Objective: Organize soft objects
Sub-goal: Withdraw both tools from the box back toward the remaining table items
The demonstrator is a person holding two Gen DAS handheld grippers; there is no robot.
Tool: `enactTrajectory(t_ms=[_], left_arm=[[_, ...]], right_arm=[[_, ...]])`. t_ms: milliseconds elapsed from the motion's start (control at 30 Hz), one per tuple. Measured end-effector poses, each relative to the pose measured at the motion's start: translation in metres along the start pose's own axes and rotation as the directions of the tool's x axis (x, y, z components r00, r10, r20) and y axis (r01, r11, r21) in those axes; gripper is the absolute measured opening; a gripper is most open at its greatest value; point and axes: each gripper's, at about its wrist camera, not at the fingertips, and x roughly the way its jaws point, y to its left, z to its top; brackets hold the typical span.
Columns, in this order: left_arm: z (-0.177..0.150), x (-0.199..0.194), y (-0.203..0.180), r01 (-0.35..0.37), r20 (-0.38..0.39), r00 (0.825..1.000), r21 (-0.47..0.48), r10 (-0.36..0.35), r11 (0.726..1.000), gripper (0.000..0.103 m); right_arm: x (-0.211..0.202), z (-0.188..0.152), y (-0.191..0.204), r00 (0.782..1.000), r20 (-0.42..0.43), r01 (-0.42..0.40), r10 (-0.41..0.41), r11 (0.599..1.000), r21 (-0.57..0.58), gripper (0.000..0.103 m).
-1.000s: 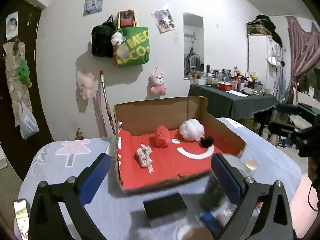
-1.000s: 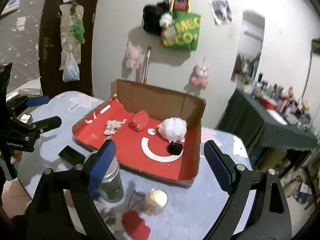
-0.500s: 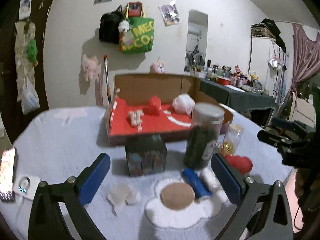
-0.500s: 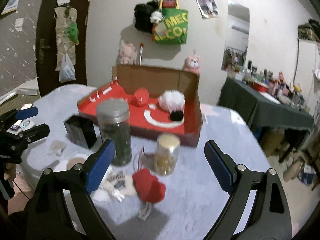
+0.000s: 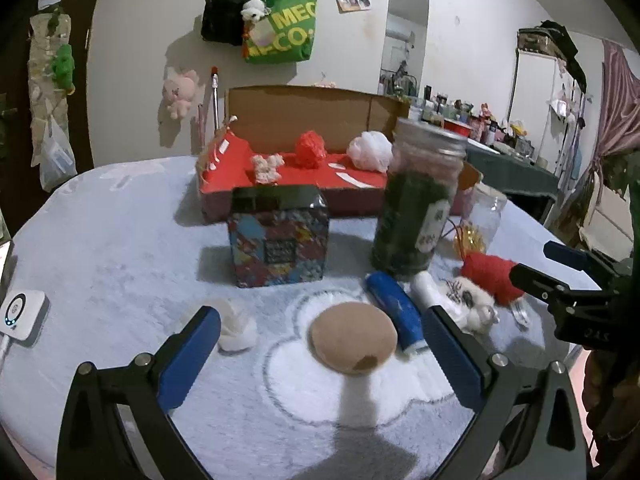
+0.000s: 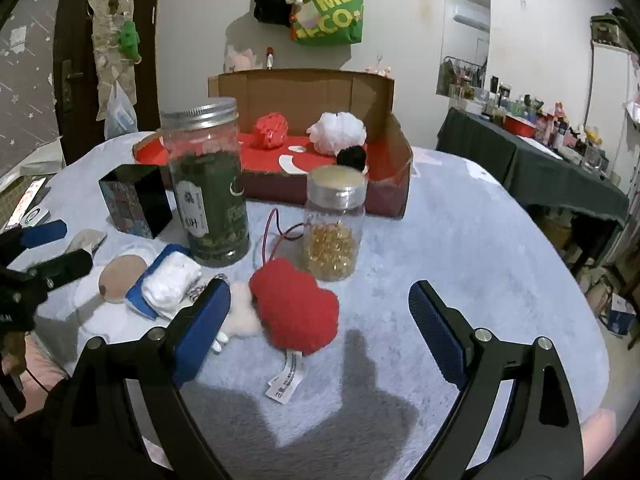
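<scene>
Item: red heart-shaped plush toy (image 6: 294, 304), which lay on the worktop (image 6: 460, 240) just before the amber-capsule jar (image 6: 335, 224). Your right gripper (image 6: 316, 312) hung nearer, jaws wide and empty, toy between them. Your left gripper (image 5: 320, 344) likewise gaped empty.

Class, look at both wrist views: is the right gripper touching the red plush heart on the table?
Apart. In the right wrist view the right gripper stands open, and the red plush heart lies between its fingers with blue tablecloth showing on both sides.
</scene>
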Motion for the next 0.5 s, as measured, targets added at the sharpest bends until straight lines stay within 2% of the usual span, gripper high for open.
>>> enactTrajectory(t_ms=[500], left_arm=[[-0.004, 0.009, -0.003, -0.001, -0.035, 0.999, -0.005, 0.001, 1.000, 0.103]], right_arm=[[0.012, -0.006, 0.000, 0.999, -0.040, -0.033, 0.034, 0.999, 0.028, 0.092]])
